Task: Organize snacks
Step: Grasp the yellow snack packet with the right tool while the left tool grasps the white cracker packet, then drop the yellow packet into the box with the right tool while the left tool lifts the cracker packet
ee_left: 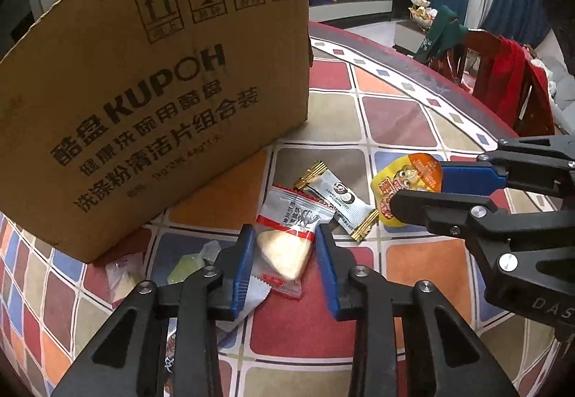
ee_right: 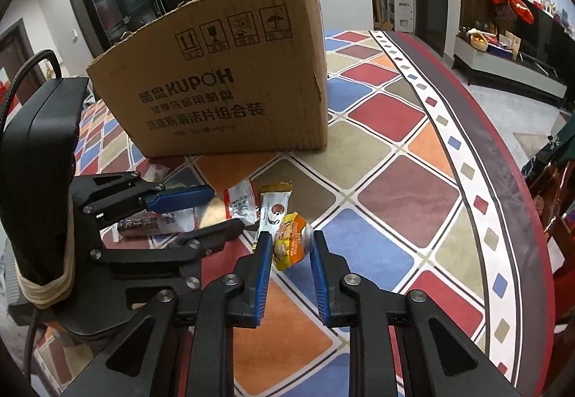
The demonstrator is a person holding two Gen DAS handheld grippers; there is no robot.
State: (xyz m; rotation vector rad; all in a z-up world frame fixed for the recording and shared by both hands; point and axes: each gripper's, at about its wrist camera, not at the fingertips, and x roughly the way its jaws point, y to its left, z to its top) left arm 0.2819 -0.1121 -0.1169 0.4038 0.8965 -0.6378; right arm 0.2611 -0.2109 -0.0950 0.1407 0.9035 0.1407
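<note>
A clear red-and-white packet with a pale cracker [ee_left: 284, 253] lies on the patterned tablecloth, and my left gripper [ee_left: 284, 230] has its blue pads pressed on both sides of it. A yellow-orange snack pouch [ee_right: 287, 246] sits between the pads of my right gripper [ee_right: 293, 235], which is shut on it. In the left wrist view the right gripper [ee_left: 418, 187] comes in from the right with the pouch [ee_left: 399, 178]. A silver candy with gold ends [ee_left: 337, 199] lies between the two snacks. The left gripper [ee_right: 226, 208] shows at the left of the right wrist view.
A tall open-topped cardboard box [ee_left: 161, 91] stands just behind the snacks. A green candy [ee_left: 187, 269] and a pale packet [ee_left: 122, 275] lie by its near corner. A dark packet [ee_right: 140, 222] lies under the left gripper. A chair draped in red [ee_left: 510, 81] stands beyond the table's curved edge [ee_right: 503, 160].
</note>
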